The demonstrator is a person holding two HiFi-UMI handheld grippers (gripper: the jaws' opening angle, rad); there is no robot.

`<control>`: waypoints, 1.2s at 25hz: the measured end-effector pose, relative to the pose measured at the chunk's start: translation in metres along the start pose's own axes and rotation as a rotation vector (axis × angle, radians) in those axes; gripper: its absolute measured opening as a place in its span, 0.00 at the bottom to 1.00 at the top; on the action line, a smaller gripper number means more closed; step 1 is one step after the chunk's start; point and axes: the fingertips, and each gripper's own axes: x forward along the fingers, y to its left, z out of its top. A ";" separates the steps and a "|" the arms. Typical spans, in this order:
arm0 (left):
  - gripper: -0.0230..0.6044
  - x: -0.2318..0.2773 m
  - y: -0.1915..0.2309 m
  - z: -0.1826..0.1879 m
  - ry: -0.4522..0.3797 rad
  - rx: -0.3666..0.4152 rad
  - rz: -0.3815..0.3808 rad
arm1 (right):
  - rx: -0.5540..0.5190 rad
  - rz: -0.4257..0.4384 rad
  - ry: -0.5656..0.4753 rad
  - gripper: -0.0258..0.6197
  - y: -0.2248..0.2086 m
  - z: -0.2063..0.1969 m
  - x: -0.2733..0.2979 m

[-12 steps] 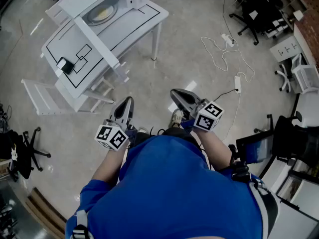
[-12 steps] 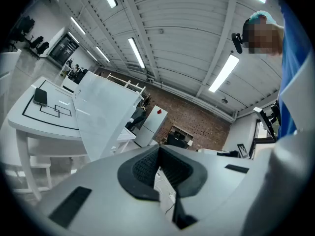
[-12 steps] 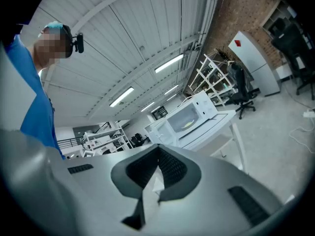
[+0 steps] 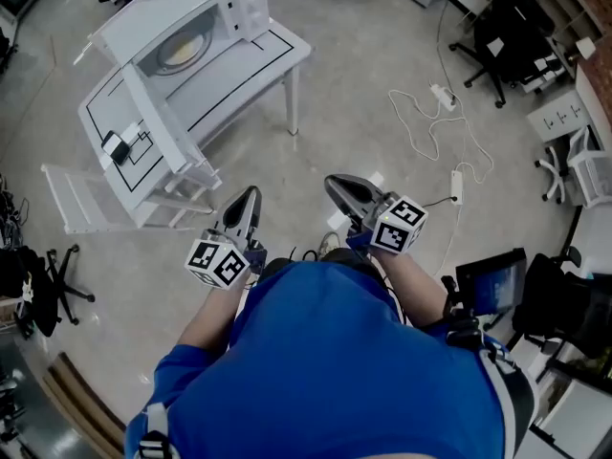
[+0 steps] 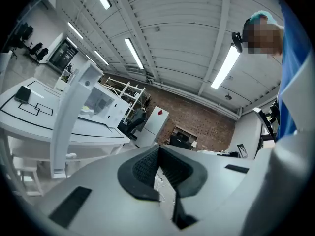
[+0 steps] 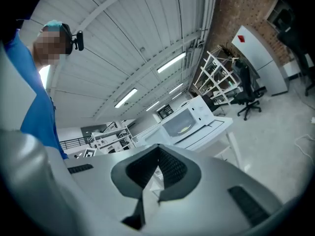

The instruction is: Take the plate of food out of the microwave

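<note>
In the head view, the white microwave point(image 4: 196, 3) stands on a white table point(image 4: 251, 60) at the upper left, well ahead of me. Its door point(image 4: 158, 122) is swung open. Inside lies the plate of food point(image 4: 180, 53), with something yellow on it. My left gripper point(image 4: 245, 199) and right gripper point(image 4: 337, 184) hang side by side over the floor in front of my body, both shut and empty. The right gripper view shows the microwave point(image 6: 186, 121) and plate point(image 6: 183, 129) far beyond the shut right gripper point(image 6: 158, 149). The left gripper point(image 5: 158, 149) faces the open door point(image 5: 74, 109).
A small black device point(image 4: 116, 147) lies on the table's marked top. A white rack point(image 4: 88, 199) stands by the table's near end. White cables and a power strip point(image 4: 442, 94) trail over the floor to the right. Office chairs point(image 4: 505, 36) stand at the far right.
The table and microwave have slid slightly left and down in the head view. Both grippers stay shut and hold much the same place in front of me.
</note>
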 end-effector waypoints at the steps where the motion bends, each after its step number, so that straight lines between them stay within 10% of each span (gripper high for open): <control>1: 0.05 0.008 -0.003 0.000 -0.004 0.003 0.007 | 0.001 0.008 0.005 0.05 -0.006 0.004 -0.003; 14: 0.05 0.067 -0.030 -0.007 -0.049 0.030 0.104 | 0.009 0.100 0.080 0.05 -0.060 0.034 -0.021; 30: 0.05 0.140 0.035 0.032 -0.099 0.039 0.175 | -0.003 0.147 0.128 0.05 -0.108 0.075 0.055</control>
